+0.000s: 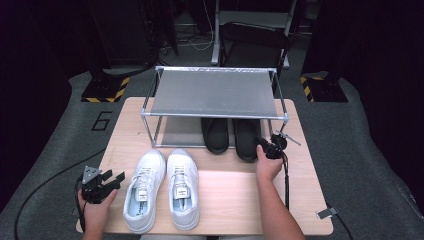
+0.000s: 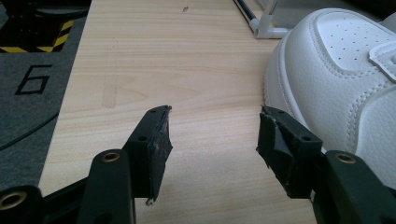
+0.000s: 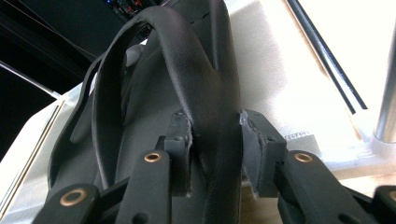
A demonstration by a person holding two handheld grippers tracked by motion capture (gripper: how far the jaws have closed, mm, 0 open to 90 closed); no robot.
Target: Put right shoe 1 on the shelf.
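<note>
Black leather slip-on shoe (image 3: pixel 187 93), right one of a pair on the lower tier of the grey metal shoe rack (image 1: pixel 215 92), long axis front-to-back, its heel rim apparently pinched between the right gripper (image 3: pixel 215 154) jaws; left gripper (image 2: pixel 212 144) agape, empty, beside white sneaker (image 2: pixel 336 79).

- Two white leather lace-up sneakers: one (image 1: pixel 144 191) and another (image 1: pixel 183 187), side by side just in front of the silver metal-framed shoe rack (image 1: pixel 215 92).
- Two black slip-on shoes: one (image 1: pixel 216 134) and another (image 1: pixel 247 137), side by side under the same rack, on its lower level.
- One shoe rack, with two grey shelf levels, one above the other.
- One light wooden rectangular table (image 1: pixel 230 200), bearing the rack.
- Two black two-jaw grippers: the left gripper (image 1: pixel 112 180) in front of the rack towards its left, the right gripper (image 1: pixel 261 145) at the rack's front right corner.
- Two hands, one per gripper.
</note>
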